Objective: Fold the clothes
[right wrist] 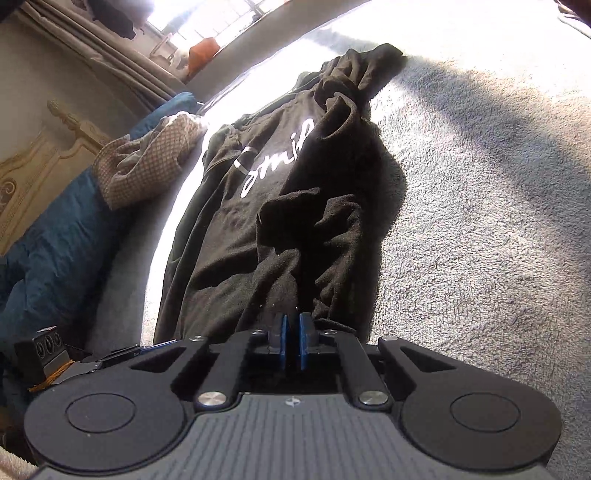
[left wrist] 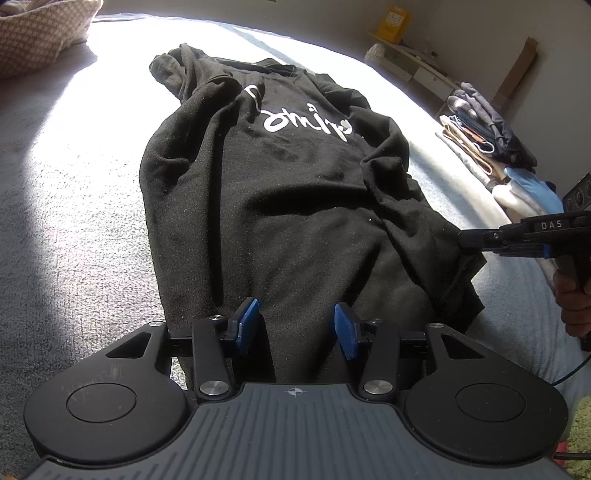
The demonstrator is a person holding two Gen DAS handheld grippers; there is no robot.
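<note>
A black sweatshirt (left wrist: 280, 206) with white lettering lies lengthwise on a grey fleece blanket (left wrist: 74, 192), its sleeves folded in over the body. My left gripper (left wrist: 295, 326) hovers over the near hem. Its blue pads stand apart, with cloth lying between them but not pinched. My right gripper (left wrist: 466, 238) comes in from the right at the shirt's lower right edge. In the right wrist view the right gripper (right wrist: 294, 332) has its pads almost together on a raised fold of the sweatshirt (right wrist: 258, 229).
A checked cloth (left wrist: 40, 33) lies bunched at the far left corner, next to a blue duvet (right wrist: 55, 251). A stack of folded clothes (left wrist: 487, 147) sits along the right edge of the bed. A hand (left wrist: 572, 302) holds the right gripper's handle.
</note>
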